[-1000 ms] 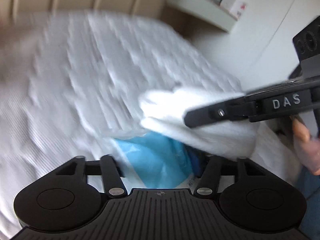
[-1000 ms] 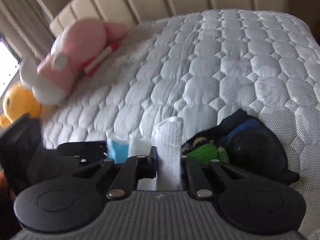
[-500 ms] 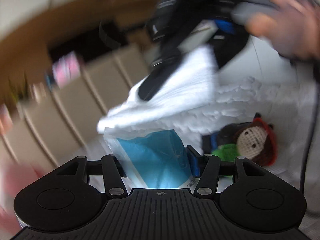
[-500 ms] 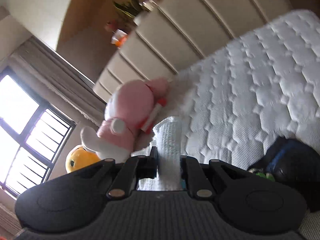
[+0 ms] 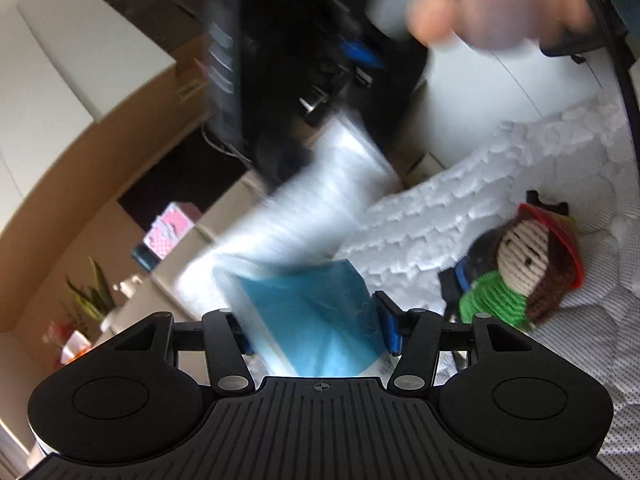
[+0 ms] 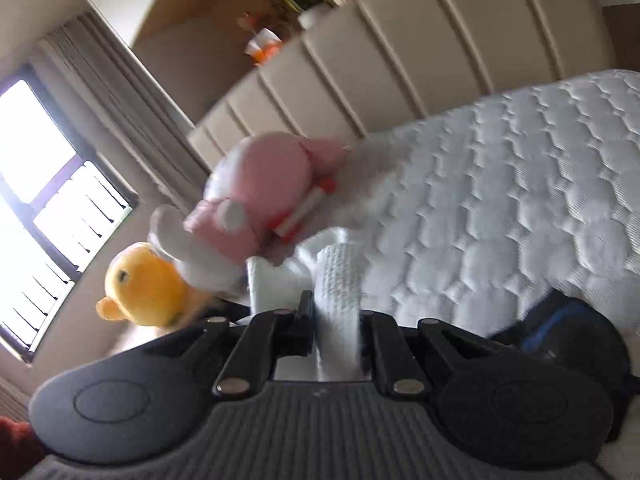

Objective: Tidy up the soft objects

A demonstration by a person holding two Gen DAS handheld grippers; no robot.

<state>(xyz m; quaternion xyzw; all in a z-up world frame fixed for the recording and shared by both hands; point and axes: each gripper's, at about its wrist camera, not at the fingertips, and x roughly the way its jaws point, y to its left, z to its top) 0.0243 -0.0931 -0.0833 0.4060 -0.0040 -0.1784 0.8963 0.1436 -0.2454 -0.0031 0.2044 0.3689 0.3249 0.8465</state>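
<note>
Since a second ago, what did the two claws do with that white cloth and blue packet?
The right claw lifted the white cloth up off the bed. The left claw rolled over, so the crochet doll now shows beside it. Nothing was let go: the right claw stays shut on the cloth and the blue packet stays between the left claw's fingers.

A pouch (image 5: 312, 316) sat between the left gripper's (image 5: 316, 320) fingers, a cloth (image 5: 316, 204) stretching up beyond it. A doll (image 5: 520, 272) lay on the mattress (image 5: 420, 216) to the right. In the right view, two plush toys (image 6: 264, 196) (image 6: 148, 284) lay at the mattress's left, before the headboard (image 6: 420, 60).
</note>
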